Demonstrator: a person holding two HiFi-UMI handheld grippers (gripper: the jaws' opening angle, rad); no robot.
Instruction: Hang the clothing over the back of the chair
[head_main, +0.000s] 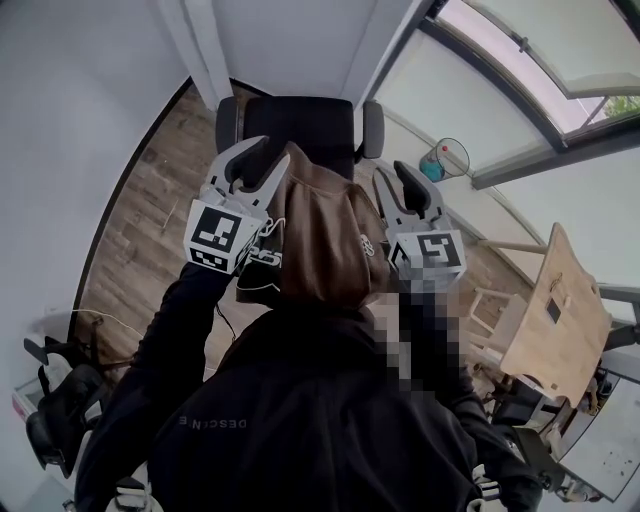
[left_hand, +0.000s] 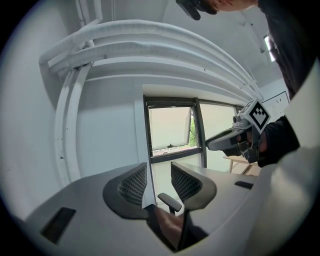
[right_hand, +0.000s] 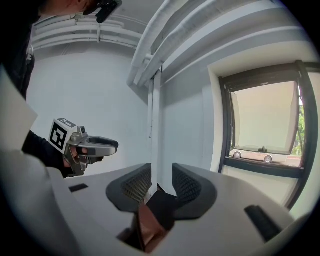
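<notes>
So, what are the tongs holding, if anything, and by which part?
Nothing clamped: left tongs and right tongs both stand open, brown garment loose low between each pair.

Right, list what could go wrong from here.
1. The left gripper and right gripper both stand open, the brown clothing only low between their fingers; unclamped, it may slide down.
2. It looks bunched, and the head view doesn't show whether it lies over the back of the chair; it could fall to the floor.
</notes>
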